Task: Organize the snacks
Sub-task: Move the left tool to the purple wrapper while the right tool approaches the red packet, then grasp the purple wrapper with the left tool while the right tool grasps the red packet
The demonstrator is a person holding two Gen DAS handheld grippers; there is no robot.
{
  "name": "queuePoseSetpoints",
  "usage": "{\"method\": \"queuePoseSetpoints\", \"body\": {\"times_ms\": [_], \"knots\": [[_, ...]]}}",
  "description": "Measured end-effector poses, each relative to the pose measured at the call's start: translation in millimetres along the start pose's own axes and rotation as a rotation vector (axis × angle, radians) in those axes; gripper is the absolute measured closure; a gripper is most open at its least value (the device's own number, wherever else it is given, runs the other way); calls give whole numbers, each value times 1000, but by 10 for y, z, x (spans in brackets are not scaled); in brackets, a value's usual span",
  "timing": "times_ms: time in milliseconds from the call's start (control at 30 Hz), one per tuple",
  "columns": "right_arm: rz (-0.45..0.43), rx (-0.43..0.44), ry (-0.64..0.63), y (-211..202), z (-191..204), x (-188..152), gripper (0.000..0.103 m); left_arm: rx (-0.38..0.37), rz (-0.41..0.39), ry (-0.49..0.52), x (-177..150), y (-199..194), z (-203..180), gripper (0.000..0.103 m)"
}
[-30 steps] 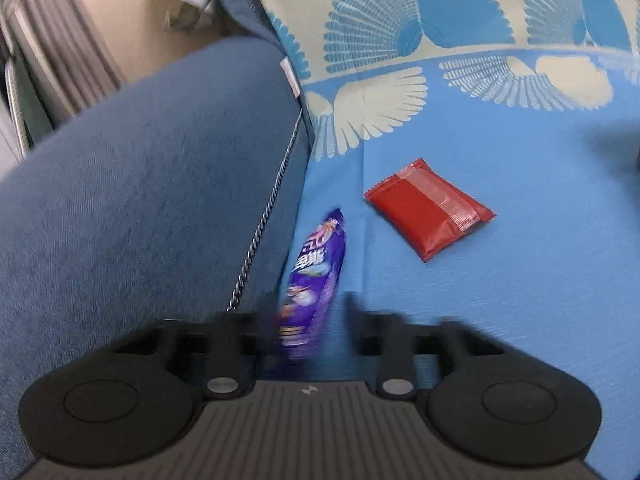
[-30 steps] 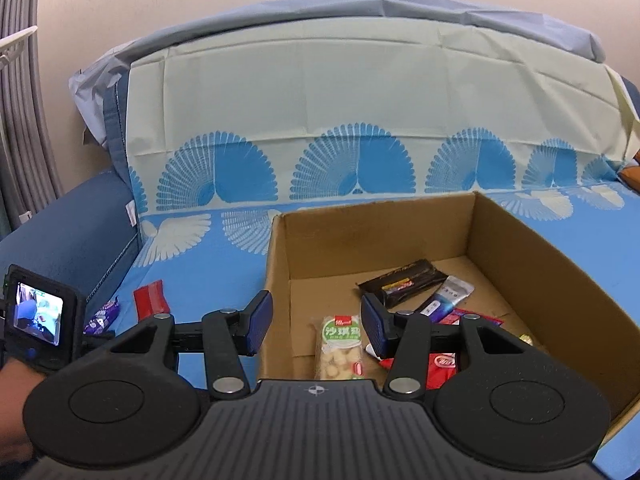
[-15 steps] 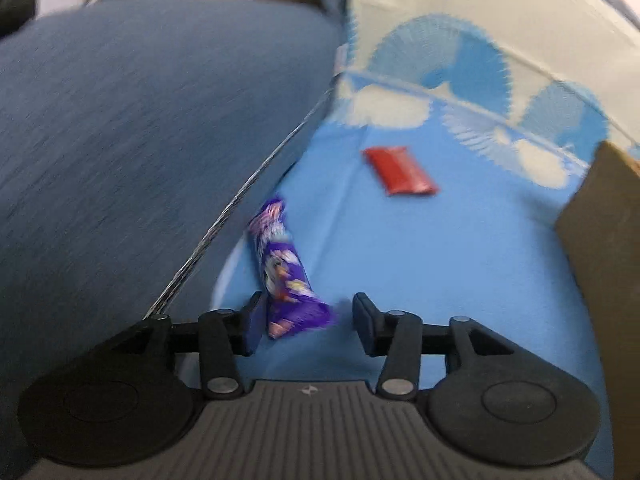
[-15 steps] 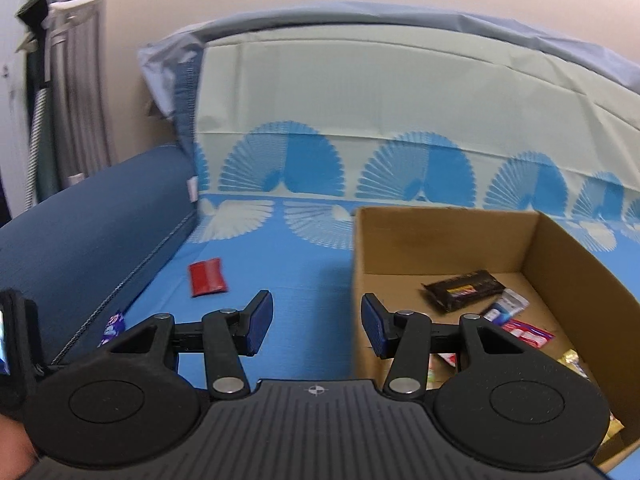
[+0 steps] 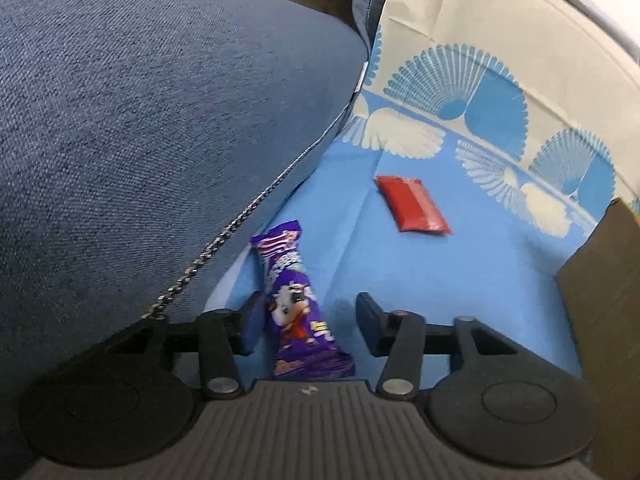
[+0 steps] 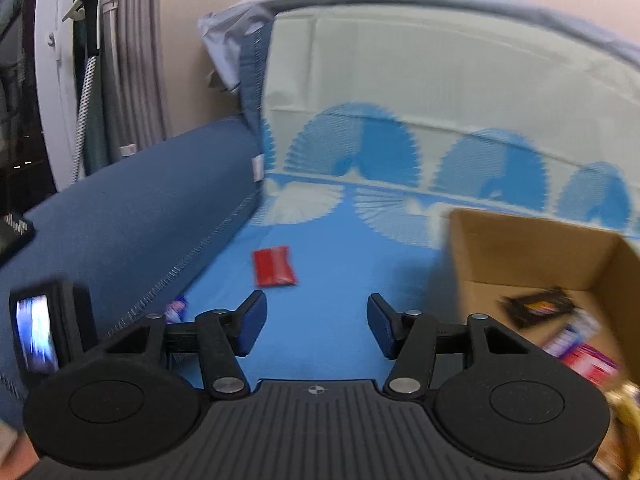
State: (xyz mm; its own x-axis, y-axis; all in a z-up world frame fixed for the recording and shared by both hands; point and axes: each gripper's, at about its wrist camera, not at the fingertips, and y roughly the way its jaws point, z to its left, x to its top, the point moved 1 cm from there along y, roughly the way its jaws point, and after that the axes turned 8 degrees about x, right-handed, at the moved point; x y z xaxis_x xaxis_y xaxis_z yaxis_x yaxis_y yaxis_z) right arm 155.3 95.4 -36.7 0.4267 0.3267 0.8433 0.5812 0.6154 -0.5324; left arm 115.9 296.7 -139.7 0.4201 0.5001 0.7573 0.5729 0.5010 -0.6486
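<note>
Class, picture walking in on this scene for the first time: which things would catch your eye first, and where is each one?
A purple snack packet lies between the open fingers of the left gripper, beside the dark blue sofa arm. A red packet lies alone on the bright blue cover, ahead of the open, empty right gripper. To the right stands a cardboard box with snacks inside.

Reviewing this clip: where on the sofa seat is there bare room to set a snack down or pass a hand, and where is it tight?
Free: the blue cover between the red packet and the cardboard box, and the strip ahead of the right gripper. Tight: along the armrest, where the purple packet lies between the left gripper's open jaws. The box floor is crowded with snacks.
</note>
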Motion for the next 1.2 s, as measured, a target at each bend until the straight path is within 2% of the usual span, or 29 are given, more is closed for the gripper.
{"method": "queuePoseSetpoints", "body": {"times_ms": [67, 167, 367, 500, 567, 600, 667, 833, 933, 1067, 1200], "knots": [[43, 55, 23, 370, 30, 162, 37, 29, -6, 11, 3, 16, 17, 81], [138, 85, 30, 1041, 63, 306, 35, 23, -11, 8, 13, 39, 41, 83], [277, 20, -27, 2177, 103, 297, 29, 14, -8, 9, 7, 43, 68, 82], [324, -3, -25, 2564, 74, 237, 27, 6, -4, 8, 7, 51, 77, 82], [313, -4, -27, 2633, 66, 225, 26, 2, -1, 5, 11, 54, 85, 82], [306, -6, -39, 2645, 72, 231, 28, -11, -5, 2, 12, 55, 86, 82], [279, 0, -51, 2617, 76, 228, 57, -16, -3, 3, 21, 66, 87, 82], [244, -8, -52, 2342, 45, 185, 60, -21, -1, 3, 15, 52, 94, 82], [233, -7, -43, 2025, 25, 172, 60, -23, -3, 10, 23, 50, 95, 82], [224, 7, 4, 1403, -10, 146, 59, -36, -10, 32, 17, 14, 77, 82], [204, 27, -12, 659, 23, 42, 59, -84, -38, 83, 7, -121, 32, 83]]}}
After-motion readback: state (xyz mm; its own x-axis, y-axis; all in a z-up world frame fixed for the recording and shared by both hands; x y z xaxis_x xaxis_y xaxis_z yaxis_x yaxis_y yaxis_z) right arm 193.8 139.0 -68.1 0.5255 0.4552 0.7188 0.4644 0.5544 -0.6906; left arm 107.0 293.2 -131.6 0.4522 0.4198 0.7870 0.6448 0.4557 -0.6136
